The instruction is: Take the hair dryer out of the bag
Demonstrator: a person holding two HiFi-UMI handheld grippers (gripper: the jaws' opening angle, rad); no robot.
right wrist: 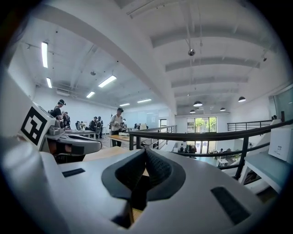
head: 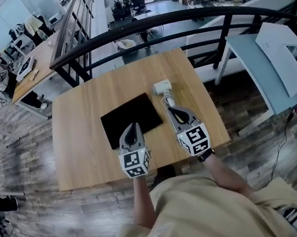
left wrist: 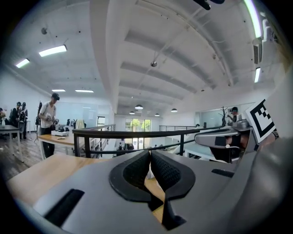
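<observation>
Completion is suggested: the hair dryer is seen lying on the surface just beside the flat black bag, while the jaws of the left gripper and the right gripper are closed on nothing.

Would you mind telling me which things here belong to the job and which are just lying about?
Job in hand:
- bag, flat on the table
- hair dryer, lying beside the bag
- left gripper and right gripper, both shut and empty

Just lying about:
- railing
- side desk with paper
</observation>
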